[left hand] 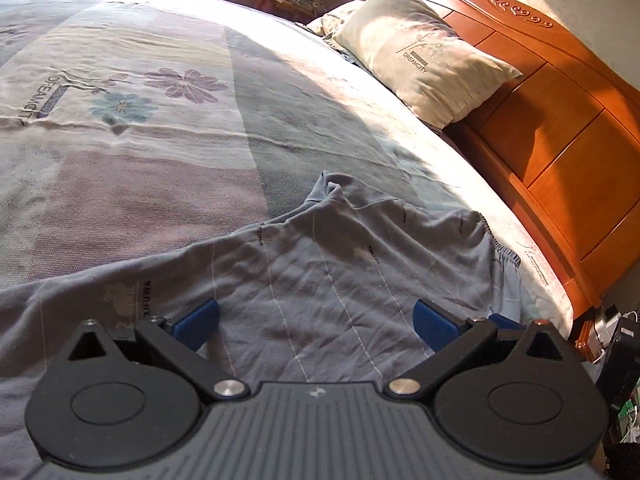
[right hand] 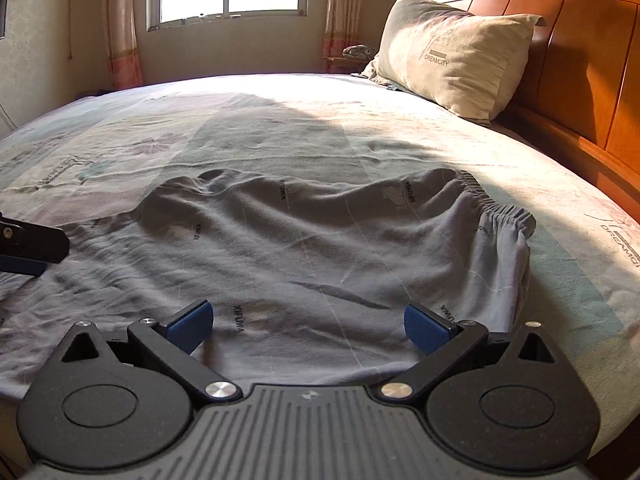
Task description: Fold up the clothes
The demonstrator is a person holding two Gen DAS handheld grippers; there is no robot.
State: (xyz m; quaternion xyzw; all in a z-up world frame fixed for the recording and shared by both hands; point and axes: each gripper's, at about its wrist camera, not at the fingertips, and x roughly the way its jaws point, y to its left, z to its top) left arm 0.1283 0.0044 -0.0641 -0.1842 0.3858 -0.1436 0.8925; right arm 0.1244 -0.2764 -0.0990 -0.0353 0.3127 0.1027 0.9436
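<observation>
Both grippers [left hand: 316, 326] [right hand: 308, 326] agape over pants [right hand: 320, 248]; waistband [right hand: 504, 214] near headboard [right hand: 580, 60].

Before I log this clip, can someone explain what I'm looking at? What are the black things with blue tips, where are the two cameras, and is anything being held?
No robot here: a person holds a two-finger tool in each hand, with a wide-angle camera on each looking along its fingers. One picture is from the left gripper, the other from the right gripper. Both are open and hold nothing. Under them a grey-blue pair of shorts lies spread, still unfolded, on a bed sheet, elastic waistband toward the wooden headboard. A pillow leans on that headboard. The black-and-blue shape at the right view's left edge is the other gripper.
</observation>
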